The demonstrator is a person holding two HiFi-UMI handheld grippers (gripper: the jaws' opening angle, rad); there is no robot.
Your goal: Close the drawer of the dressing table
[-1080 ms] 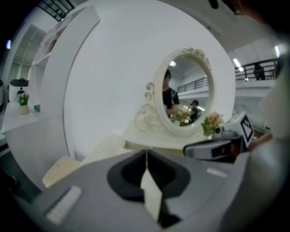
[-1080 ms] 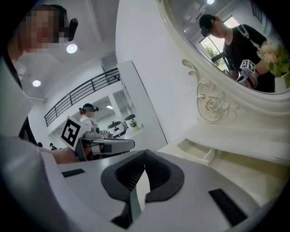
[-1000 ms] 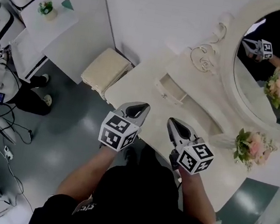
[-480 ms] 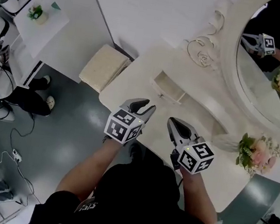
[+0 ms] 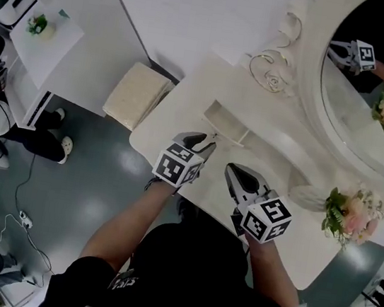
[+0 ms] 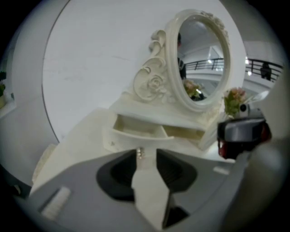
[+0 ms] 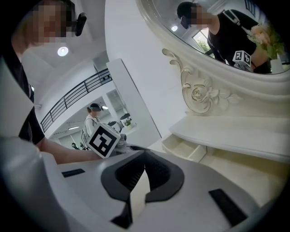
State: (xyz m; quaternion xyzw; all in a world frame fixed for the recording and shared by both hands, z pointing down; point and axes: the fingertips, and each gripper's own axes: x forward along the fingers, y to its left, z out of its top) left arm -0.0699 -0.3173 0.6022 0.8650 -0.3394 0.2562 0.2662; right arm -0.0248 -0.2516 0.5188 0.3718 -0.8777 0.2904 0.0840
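Note:
The cream dressing table (image 5: 178,151) has a small drawer (image 5: 227,121) pulled out under the mirror shelf. In the left gripper view the drawer (image 6: 136,131) lies straight ahead, its inside bare. My left gripper (image 5: 207,141) is at the drawer front, and its jaws have just been opening. They stand apart in the left gripper view (image 6: 147,155). The drawer's small metal knob (image 6: 139,153) shows in the gap at their tips, and no pad presses on it. My right gripper (image 5: 232,169) hangs over the tabletop to the right, shut and empty (image 7: 145,159). From there the open drawer (image 7: 186,147) is ahead.
An oval mirror (image 5: 373,90) in a carved frame stands at the table's back. A vase of pink flowers (image 5: 348,208) is on the right. A padded stool (image 5: 138,95) sits left of the table, and beyond it are cables (image 5: 21,217) on the grey floor.
My left gripper has moved forward and down to the drawer front, and its jaws have gone from shut to open. The right gripper has barely moved.

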